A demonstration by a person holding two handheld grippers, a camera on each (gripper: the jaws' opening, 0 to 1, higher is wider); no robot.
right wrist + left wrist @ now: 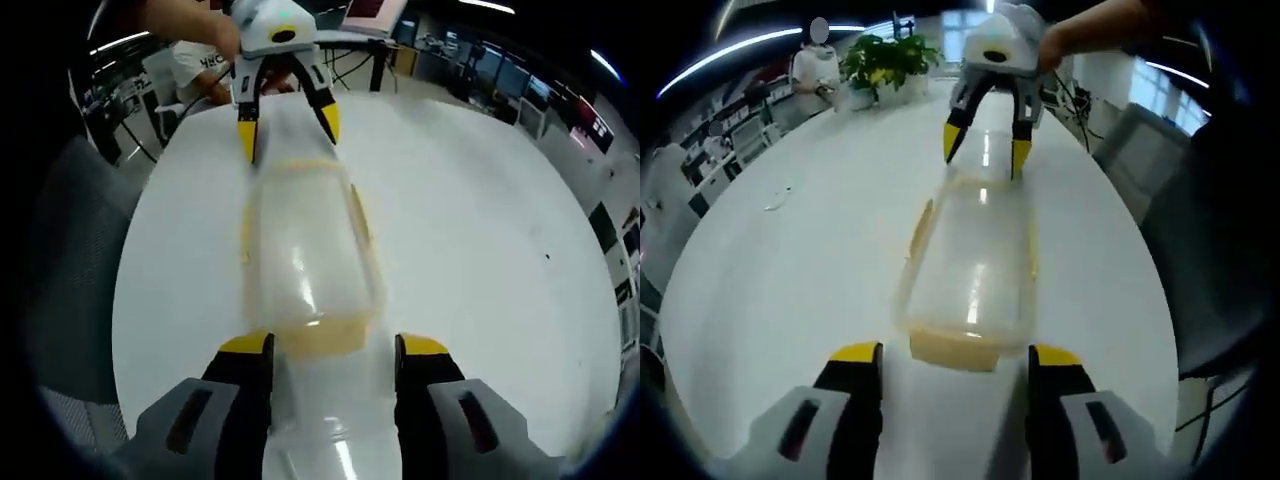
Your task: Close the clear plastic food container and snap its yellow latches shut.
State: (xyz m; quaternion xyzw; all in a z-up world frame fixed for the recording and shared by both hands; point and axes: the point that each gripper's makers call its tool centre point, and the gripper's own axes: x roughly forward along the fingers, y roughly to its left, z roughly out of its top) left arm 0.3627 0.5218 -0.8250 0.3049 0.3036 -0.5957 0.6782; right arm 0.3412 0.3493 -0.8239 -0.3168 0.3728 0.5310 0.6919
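Clear plastic food container (975,260) lies lengthwise on the round white table (790,260), lid on, between the two grippers.

Left gripper view: left gripper (955,358) at the container's near end, yellow-tipped jaws spread apart on either side of the yellow end latch (952,349), not clamped. Right gripper (987,148) at the far end, jaws apart, tips straddling the container's end; a hand (1090,30) holds it. Yellow side latches show faintly along both long edges. Potted plant (885,62) at the table's far edge, a person seated near it.

Right gripper view: the same container (305,250), right gripper (335,350) jaws apart flanking the near yellow latch (318,338).

Motion blur throughout; whether the latches are snapped down cannot be told. No readable writing or brand marks.
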